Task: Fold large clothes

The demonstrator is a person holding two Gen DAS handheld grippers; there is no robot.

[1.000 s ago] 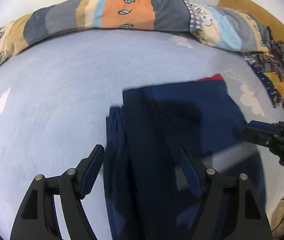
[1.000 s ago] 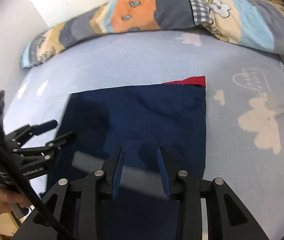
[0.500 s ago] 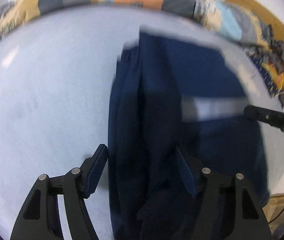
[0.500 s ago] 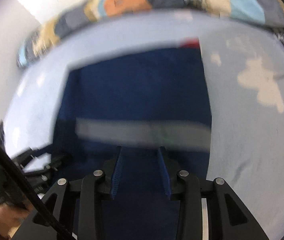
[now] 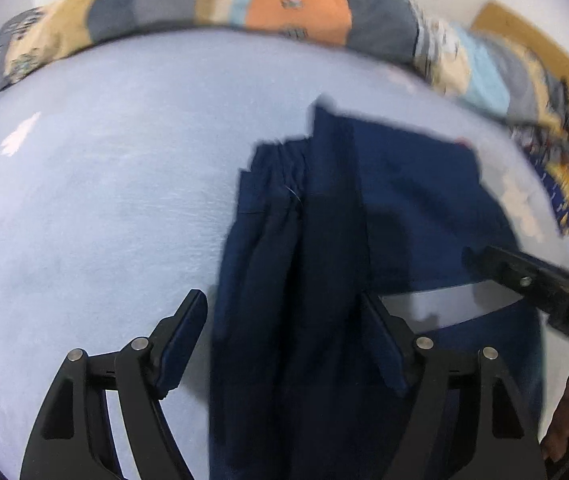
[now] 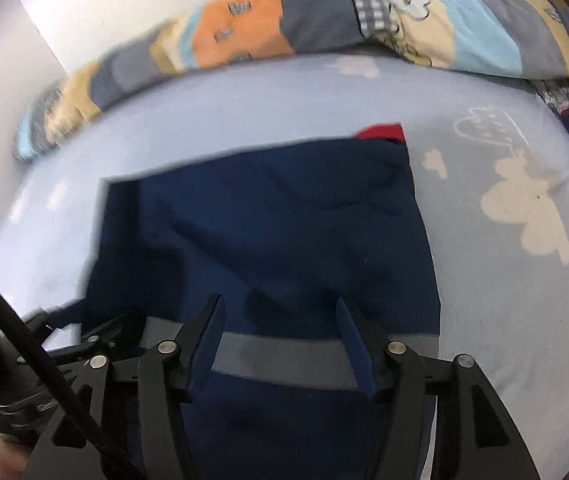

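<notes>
A navy garment [image 5: 404, 208] with a grey stripe [image 6: 284, 360] and a red patch [image 6: 380, 131] at its far corner lies partly folded on the light blue bed sheet [image 5: 104, 200]. Its left side is bunched into long pleats. My left gripper [image 5: 280, 300] hangs over those pleats with its jaws opening; the cloth lies between the fingers, unpressed. My right gripper [image 6: 279, 302] is over the garment's near part by the grey stripe, its jaws opening wide, pads off the cloth. Each gripper shows in the other's view: right gripper [image 5: 524, 280], left gripper [image 6: 96, 328].
A rolled patchwork quilt [image 6: 324, 20] runs along the far edge of the bed against a white wall. A heap of patterned clothes [image 5: 564, 152] lies at the far right beside a wooden board [image 5: 524, 40]. Cloud prints [image 6: 524, 208] mark the sheet right of the garment.
The right gripper's jaws have spread from narrow to wide. The left jaws narrowed slightly, then widened again. Both grippers have sunk a little toward the garment, and both views swung.
</notes>
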